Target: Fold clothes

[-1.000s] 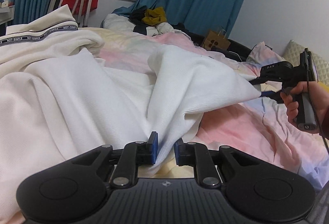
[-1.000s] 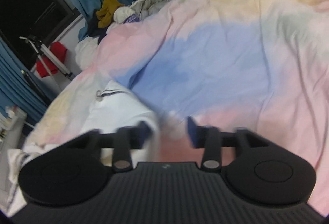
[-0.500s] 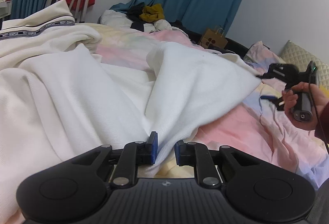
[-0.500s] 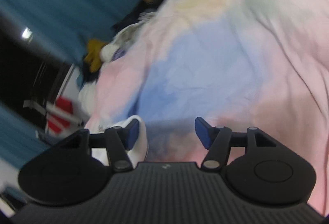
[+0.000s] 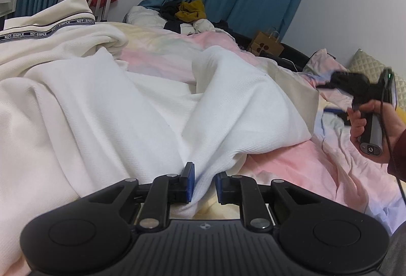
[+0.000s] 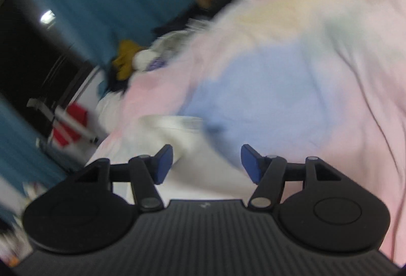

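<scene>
The left claw pinches a fold of the white garment, which lies rumpled on the pastel bed. At three o'clock, the right claw has just been opening and stands wide, gripping nothing.

We find open bedspread ahead of the right gripper, while the heaped white garment blocks passage on its left.

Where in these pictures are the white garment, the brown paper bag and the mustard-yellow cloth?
white garment (image 5: 142,108), left wrist view, on its broad middle folds.
brown paper bag (image 5: 266,47), left wrist view, on its printed front.
mustard-yellow cloth (image 5: 190,11), left wrist view, on its crumpled top.
</scene>
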Demonstrator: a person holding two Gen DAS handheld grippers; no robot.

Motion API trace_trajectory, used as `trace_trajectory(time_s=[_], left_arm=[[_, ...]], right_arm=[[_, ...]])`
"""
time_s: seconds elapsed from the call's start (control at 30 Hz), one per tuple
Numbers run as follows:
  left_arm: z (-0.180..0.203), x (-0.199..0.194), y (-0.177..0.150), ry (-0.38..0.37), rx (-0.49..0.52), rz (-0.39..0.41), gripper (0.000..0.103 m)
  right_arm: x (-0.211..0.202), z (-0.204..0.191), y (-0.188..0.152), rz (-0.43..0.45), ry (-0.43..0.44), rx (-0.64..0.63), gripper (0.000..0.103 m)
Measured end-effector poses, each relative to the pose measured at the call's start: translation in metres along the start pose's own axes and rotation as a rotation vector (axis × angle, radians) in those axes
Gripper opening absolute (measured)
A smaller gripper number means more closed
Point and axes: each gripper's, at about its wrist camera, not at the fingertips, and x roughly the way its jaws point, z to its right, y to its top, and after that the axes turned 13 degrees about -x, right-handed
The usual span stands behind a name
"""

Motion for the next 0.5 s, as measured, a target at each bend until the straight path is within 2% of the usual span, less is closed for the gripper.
trace_trajectory(time_s=[0.07,0.1,0.17,0.27,0.3,0.4,0.43,0.5], left_arm=[[0.000,-0.001,0.000,0.002,0.000,0.001,0.018],[0.000,0.000,0.000,0.002,-0.001,0.002,0.018],[-0.001,0.000,0.000,0.002,-0.004,-0.001,0.018],[-0.005,-0.007,0.001,0.001,-0.038,-0.005,0.021],[-0.006,-0.011,0.001,0.003,-0.057,-0.008,0.022],[-0.015,-0.033,0.003,0.001,-0.199,-0.028,0.045],[-0.018,-0.041,0.004,0.003,-0.258,-0.036,0.057],[-0.029,-0.056,-0.002,0.017,-0.386,-0.053,0.068]], right_arm=[[0.000,-0.020,-0.001,0.019,0.045,-0.123,0.072],[0.002,-0.027,-0.003,0.011,0.034,-0.178,0.076],[0.008,-0.039,-0.005,-0.007,-0.008,-0.268,0.076],[0.021,-0.041,-0.008,-0.047,-0.108,-0.303,0.076],[0.023,-0.040,-0.008,-0.058,-0.109,-0.291,0.076],[0.034,-0.048,-0.019,-0.111,-0.067,-0.321,0.076],[0.038,-0.056,-0.024,-0.131,-0.060,-0.362,0.076],[0.040,-0.073,-0.035,-0.158,-0.046,-0.432,0.076]])
